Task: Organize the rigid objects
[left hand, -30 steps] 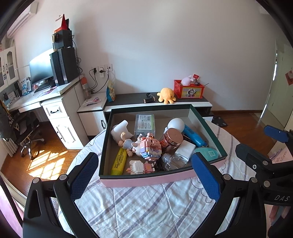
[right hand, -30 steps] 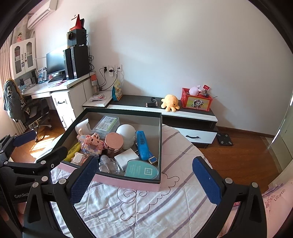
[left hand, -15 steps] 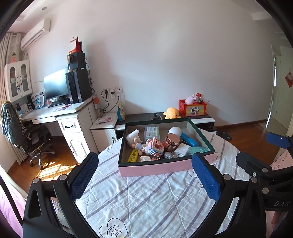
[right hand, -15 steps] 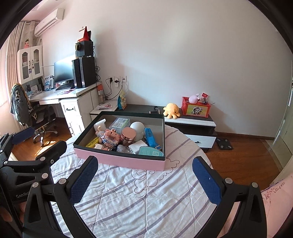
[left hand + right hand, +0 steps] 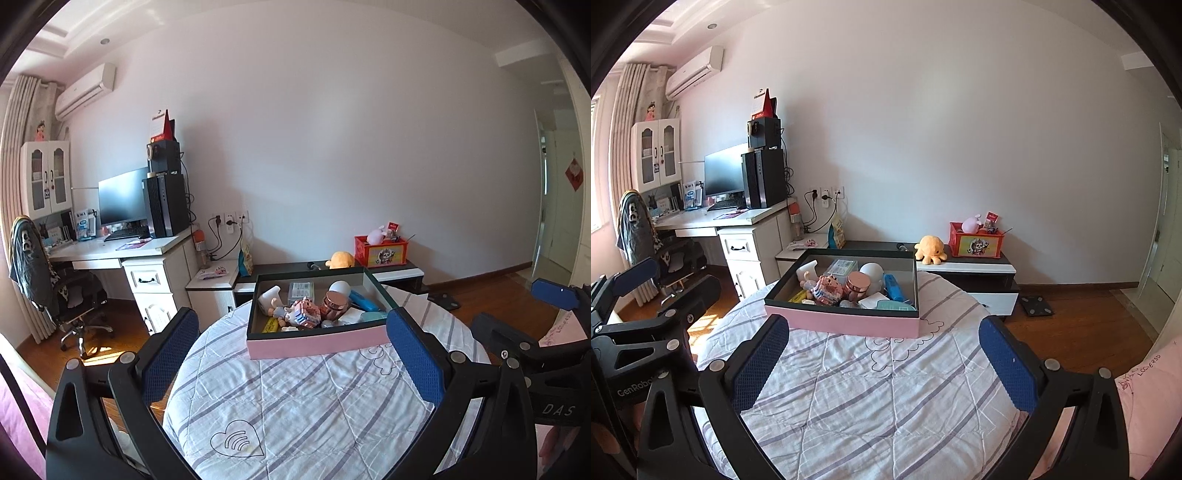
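A pink box (image 5: 314, 347) (image 5: 849, 323) with a dark green rim sits on the far side of a round table (image 5: 295, 406) (image 5: 868, 398) under a striped quilt. Inside lie several small objects: a copper-lidded jar (image 5: 334, 301) (image 5: 857, 282), a pixel-block figure (image 5: 304, 314) (image 5: 827, 290), a white globe (image 5: 340, 287), a blue device (image 5: 364, 300) (image 5: 893, 287), a yellow tube (image 5: 270, 325), a clear case (image 5: 843, 266). My left gripper (image 5: 291, 362) is open, well short of the box. My right gripper (image 5: 882, 365) is open too, holding nothing.
A white desk (image 5: 110, 254) with monitor, computer tower and office chair (image 5: 55, 288) stands at the left. Behind the table runs a low dark cabinet (image 5: 975, 264) with a yellow plush octopus (image 5: 931, 249) and a red bin (image 5: 975, 242). Wooden floor and a doorway lie to the right.
Both grippers have pulled back and up from the box, which now looks smaller and farther away. The jaws stayed open and the box's contents did not move.
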`<state>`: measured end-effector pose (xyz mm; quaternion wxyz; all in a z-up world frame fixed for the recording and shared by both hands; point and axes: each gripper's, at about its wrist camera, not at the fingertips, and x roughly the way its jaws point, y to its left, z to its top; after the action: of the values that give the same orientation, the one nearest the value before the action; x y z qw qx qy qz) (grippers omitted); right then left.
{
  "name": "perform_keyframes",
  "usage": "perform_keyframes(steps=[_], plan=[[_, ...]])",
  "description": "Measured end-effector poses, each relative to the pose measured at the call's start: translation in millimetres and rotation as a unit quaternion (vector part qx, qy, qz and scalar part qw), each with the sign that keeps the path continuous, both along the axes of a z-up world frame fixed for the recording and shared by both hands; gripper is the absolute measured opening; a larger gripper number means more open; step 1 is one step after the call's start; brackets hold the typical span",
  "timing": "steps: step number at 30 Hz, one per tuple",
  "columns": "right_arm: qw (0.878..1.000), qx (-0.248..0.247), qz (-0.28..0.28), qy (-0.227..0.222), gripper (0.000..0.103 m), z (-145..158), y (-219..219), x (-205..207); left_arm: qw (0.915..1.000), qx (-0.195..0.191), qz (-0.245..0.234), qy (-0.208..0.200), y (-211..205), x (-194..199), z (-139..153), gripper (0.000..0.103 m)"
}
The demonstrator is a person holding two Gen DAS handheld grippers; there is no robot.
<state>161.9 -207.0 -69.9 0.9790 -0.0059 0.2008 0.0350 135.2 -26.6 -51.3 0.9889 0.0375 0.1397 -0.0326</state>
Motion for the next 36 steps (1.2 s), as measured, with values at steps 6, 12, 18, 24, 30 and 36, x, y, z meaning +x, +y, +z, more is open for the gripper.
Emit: perform_keyframes(steps=[6,12,18,24,30,36], plan=[[1.000,-0.006,-0.004,-0.022,0.103,7,2,-27,0.9997,-0.007,0.000,-0.023,4,-24,8,0.103],[0.999,-0.007,0.001,-0.043,0.103,24,5,-39,0.9989,-0.004,0.006,-0.047,6,-33,29,0.103],[0.998,-0.005,0.006,-0.069,0.103,47,6,-39,0.9981,0.002,0.009,-0.062,6,-26,56,0.103],[0.996,-0.008,0.003,-0.086,0.103,69,5,-27,0.9979,0.004,0.010,-0.063,2,-7,77,0.103],[0.995,-0.008,0.003,-0.098,0.103,87,2,-11,0.9967,-0.001,0.013,-0.080,0,7,91,0.103],[0.993,-0.009,0.006,-0.118,0.103,101,1,-3,0.9954,-0.013,0.009,-0.094,1,18,102,0.103]])
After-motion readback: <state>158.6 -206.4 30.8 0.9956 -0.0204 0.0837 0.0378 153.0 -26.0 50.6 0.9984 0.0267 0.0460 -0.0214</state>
